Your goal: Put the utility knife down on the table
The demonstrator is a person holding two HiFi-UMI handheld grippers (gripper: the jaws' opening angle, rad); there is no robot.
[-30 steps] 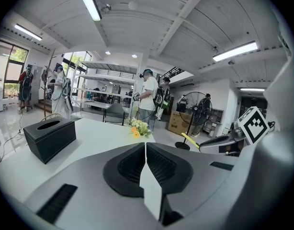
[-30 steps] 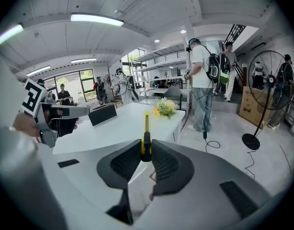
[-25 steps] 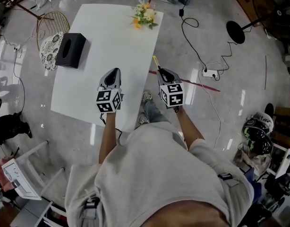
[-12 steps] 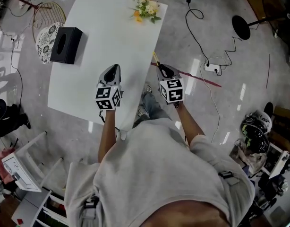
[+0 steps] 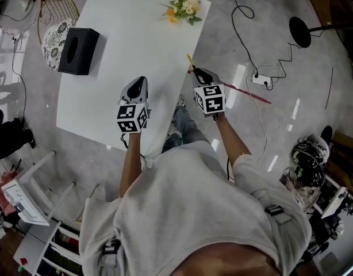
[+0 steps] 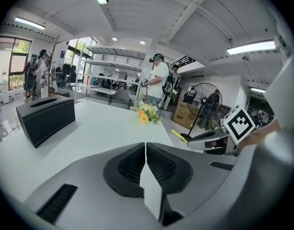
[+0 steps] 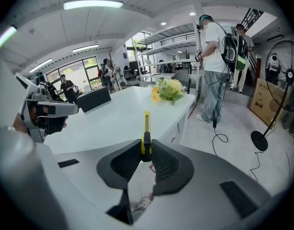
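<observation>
The yellow utility knife [image 7: 146, 128] sticks forward out of my right gripper [image 7: 146, 153], which is shut on its rear end. In the head view the knife [image 5: 190, 61] hangs over the right edge of the white table [image 5: 125, 33], with the right gripper [image 5: 198, 73] just off that edge. My left gripper [image 5: 138, 85] hovers over the table's near part, its jaws shut and empty [image 6: 145, 150]. The left gripper view shows the right gripper [image 6: 209, 139] and the knife's tip [image 6: 178, 135] off to the right.
A black tissue box [image 5: 79, 51] sits at the table's left side and a small bunch of flowers [image 5: 185, 3] at its far edge. Cables and a power strip [image 5: 260, 79] lie on the floor to the right. People [image 7: 216, 56] stand beyond the table.
Both grippers have sunk toward the table. The right one has carried the knife closer to the table's right edge. Neither gripper's jaws have changed.
</observation>
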